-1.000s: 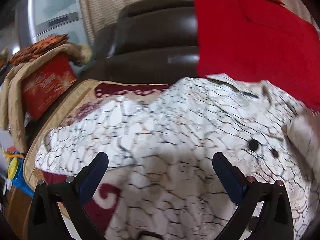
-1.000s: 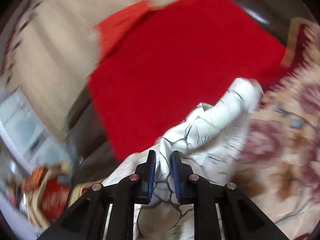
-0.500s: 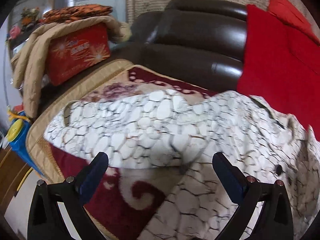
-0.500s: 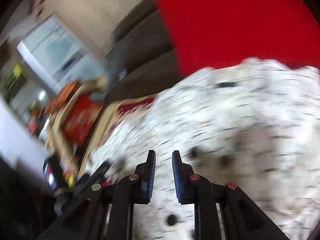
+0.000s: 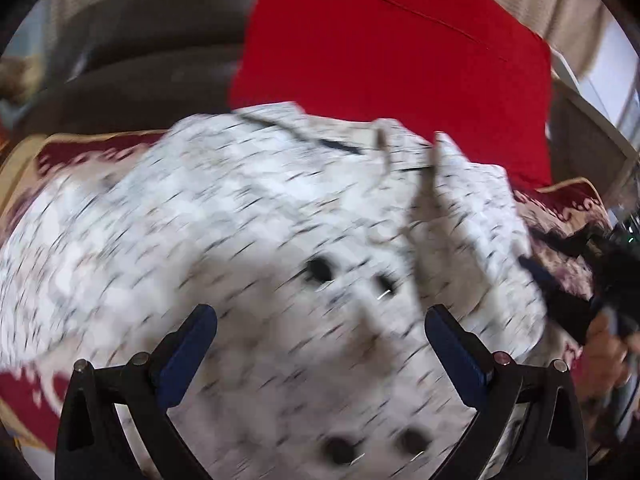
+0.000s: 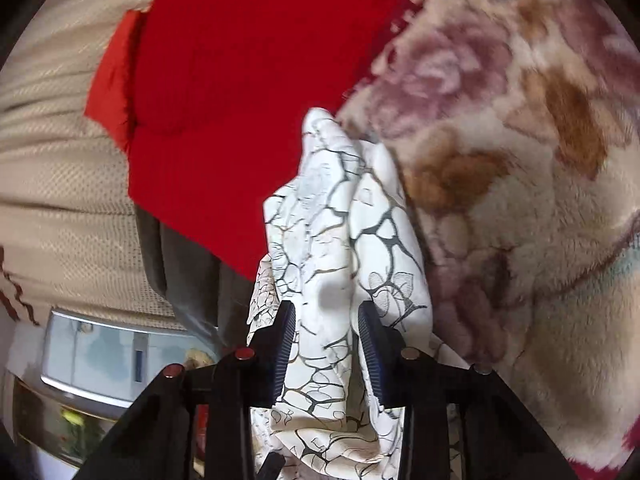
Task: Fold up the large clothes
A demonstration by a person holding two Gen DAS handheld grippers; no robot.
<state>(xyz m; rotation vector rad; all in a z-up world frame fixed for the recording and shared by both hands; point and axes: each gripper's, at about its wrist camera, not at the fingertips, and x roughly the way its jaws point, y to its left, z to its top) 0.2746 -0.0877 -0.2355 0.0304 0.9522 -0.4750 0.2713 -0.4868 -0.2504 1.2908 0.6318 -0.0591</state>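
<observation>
Right wrist: right gripper (image 6: 326, 340) opening, white patterned garment (image 6: 340, 216) between jaws; red cloth (image 6: 248, 80) behind (floral blanket (image 6: 520, 160) beside).

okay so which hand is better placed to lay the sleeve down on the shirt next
Right. Its tongs have the white patterned sleeve between them and are opening. The left tongs gape over the shirt holding nothing.

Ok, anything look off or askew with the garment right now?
Only the bunching: a fold of the white crackle-print garment stands crumpled between the right gripper jaws, which are opening. The left gripper hovers open above its buttoned front. No damage or spill shows, though the left view is blurred.
</observation>
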